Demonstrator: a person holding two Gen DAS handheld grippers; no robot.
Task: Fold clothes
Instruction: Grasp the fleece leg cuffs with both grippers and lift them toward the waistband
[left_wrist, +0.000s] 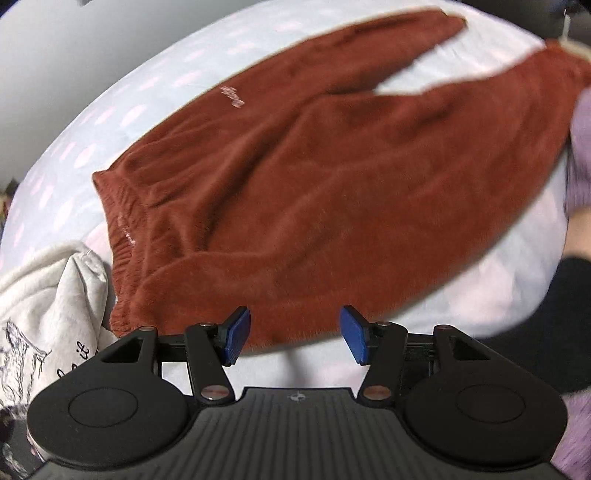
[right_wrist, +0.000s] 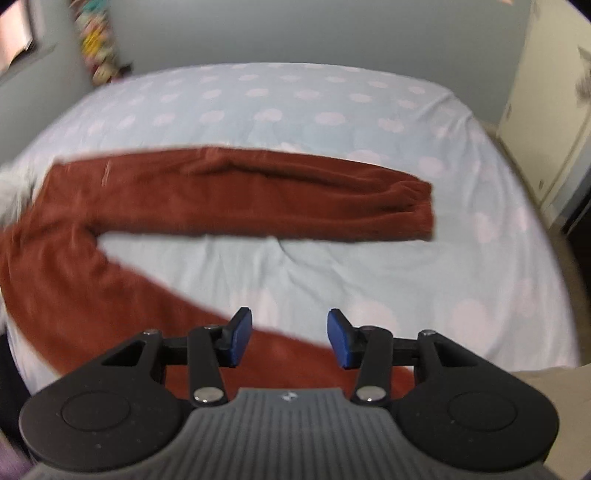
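Note:
Rust-red fleece trousers (left_wrist: 314, 177) lie spread flat on a pale blue dotted bed (left_wrist: 122, 110), waistband to the left and both legs fanned out to the far right. My left gripper (left_wrist: 294, 334) is open and empty, just above the near edge of the trousers by the waistband. In the right wrist view the trousers (right_wrist: 236, 192) show one leg straight across the bed (right_wrist: 332, 258) and the other running under my right gripper (right_wrist: 290, 338), which is open and empty over that near leg.
A grey-white printed sweatshirt (left_wrist: 51, 295) lies bunched at the left by the waistband. A lilac sleeve (left_wrist: 580, 155) and hand show at the right edge. A cream wardrobe (right_wrist: 546, 122) stands right of the bed; grey walls are behind.

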